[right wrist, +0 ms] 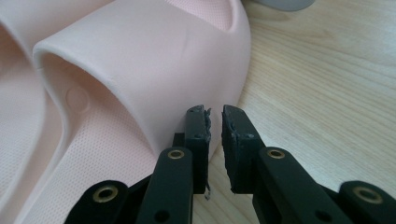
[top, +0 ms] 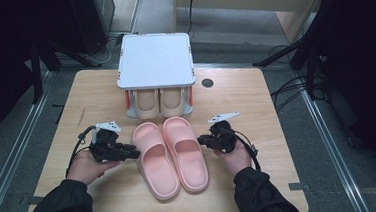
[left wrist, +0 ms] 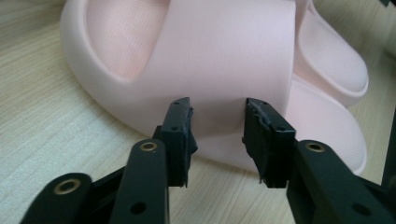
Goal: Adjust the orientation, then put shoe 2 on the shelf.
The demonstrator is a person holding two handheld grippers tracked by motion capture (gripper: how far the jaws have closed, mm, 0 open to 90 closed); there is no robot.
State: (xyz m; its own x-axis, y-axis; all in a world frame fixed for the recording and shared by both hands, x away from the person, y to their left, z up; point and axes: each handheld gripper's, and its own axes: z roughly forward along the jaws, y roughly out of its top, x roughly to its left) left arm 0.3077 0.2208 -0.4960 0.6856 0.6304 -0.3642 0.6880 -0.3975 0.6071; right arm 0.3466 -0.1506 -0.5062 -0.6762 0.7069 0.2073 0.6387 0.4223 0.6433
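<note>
Left gripper point(top: 131, 152), held in the person's left hand point(top: 87, 165): jaws apart with a clear gap, holding nothing, tips just short of the outer side of the left pink slipper point(top: 155, 161). Right gripper point(top: 203, 141), in the right hand point(top: 237, 157): jaws nearly together, a thin slit between the pads, nothing gripped, tips at the outer edge of the right pink slipper point(top: 185, 154). The two slippers lie side by side, touching, in the middle of the wooden table point(top: 258, 131), toes toward the far side. Beyond them stands a white-topped shoe rack point(top: 155, 60), with a beige pair of slippers point(top: 159, 102) on its lower level.
</note>
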